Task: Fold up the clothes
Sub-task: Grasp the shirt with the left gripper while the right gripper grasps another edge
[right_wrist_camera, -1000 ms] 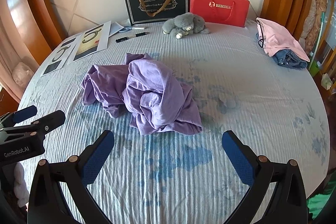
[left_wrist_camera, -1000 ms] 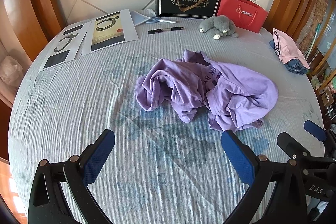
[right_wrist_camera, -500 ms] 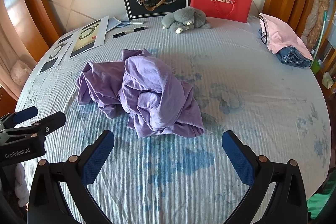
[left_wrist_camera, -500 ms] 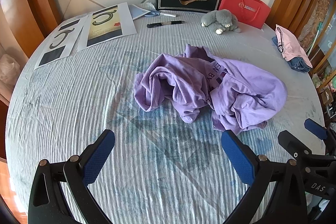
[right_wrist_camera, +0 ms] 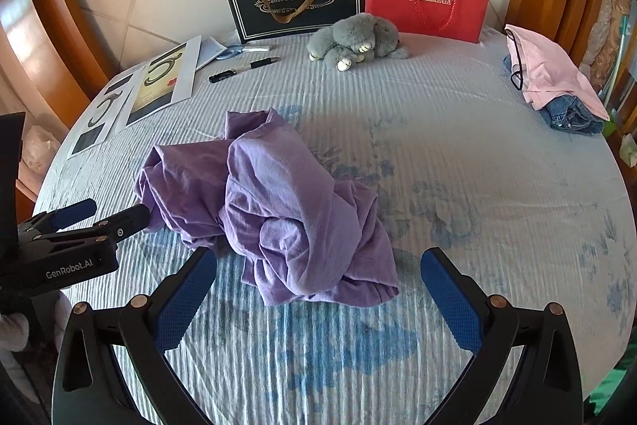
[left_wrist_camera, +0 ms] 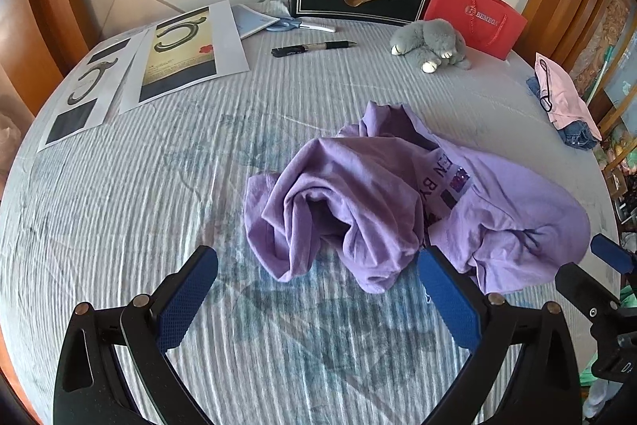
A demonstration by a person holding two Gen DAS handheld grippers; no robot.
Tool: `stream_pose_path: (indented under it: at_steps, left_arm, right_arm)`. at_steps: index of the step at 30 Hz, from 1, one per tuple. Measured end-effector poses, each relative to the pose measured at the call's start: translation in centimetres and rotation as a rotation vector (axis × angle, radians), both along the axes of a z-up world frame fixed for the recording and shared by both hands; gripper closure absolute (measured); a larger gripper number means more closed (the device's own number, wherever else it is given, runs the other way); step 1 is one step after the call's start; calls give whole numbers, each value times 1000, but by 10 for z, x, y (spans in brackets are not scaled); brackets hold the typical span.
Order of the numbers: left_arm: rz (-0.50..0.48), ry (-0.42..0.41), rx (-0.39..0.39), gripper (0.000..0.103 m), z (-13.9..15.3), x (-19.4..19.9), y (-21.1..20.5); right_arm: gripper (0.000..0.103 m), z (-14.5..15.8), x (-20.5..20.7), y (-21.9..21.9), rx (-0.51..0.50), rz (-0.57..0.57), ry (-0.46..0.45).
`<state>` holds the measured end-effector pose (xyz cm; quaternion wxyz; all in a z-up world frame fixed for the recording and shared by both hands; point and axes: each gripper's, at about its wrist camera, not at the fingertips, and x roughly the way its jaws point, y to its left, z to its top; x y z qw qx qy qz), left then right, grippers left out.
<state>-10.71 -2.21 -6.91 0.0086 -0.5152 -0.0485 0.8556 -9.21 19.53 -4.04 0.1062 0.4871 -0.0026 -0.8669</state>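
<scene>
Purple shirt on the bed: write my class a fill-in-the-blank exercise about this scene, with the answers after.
1. The purple shirt lies ____ on the bed, not folded.
2. Both the left gripper and the right gripper are ____.
3. The grey plush toy lies in front of the ____ bag.
4. The pink garment rests on folded ____.

Answers: crumpled; open; red; jeans
</scene>
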Motion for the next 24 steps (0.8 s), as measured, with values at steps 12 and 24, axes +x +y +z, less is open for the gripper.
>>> stream_pose_path:
  at_steps: [12, 24]
  left_arm:
    - [-32, -41, 69, 96, -24, -39, -7]
    - [-64, 20, 117, 83, 26, -9, -39]
  right_arm:
    - [95, -33, -52, 5, -60, 45, -67]
    - [97, 29, -36, 95, -80, -148, 54]
